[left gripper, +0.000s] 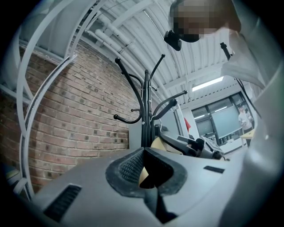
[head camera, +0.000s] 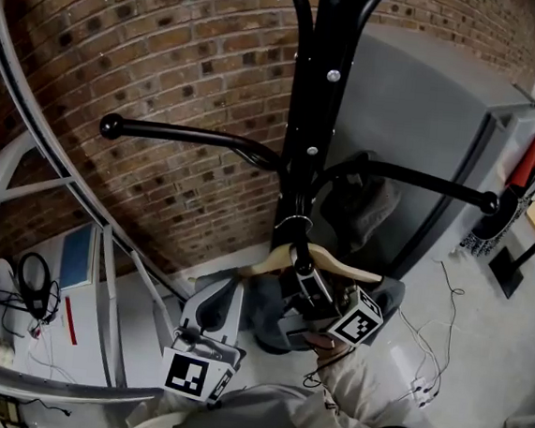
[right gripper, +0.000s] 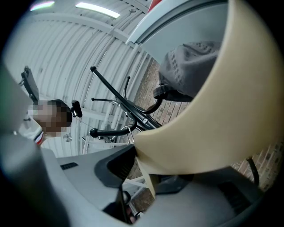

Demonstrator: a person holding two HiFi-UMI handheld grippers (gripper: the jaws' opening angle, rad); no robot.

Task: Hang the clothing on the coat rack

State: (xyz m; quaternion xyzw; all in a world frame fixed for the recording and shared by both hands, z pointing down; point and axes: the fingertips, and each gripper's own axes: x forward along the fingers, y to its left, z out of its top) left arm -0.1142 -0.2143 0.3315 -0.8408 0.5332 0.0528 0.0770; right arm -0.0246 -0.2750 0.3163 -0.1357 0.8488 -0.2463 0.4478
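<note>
Head view: your right gripper [head camera: 304, 282] is holding the wooden hanger [head camera: 338, 261] beside the coat rack [head camera: 305, 118], with the clothing [head camera: 262, 316] draping below the fingers. Hooking apparently remains.
Left gripper view: the left gripper [left gripper: 143, 153] is pinching the hanger's tip.
Right gripper view: the fingers are clamping the hanger's arm.

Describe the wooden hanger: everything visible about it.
The hanger is pale, smooth wood: a broad curved bar with a thin lower rail and a metal hook on top. It sits roughly level beside the black coat rack pole, hook at the pole. The right gripper grips its middle from below.
</note>
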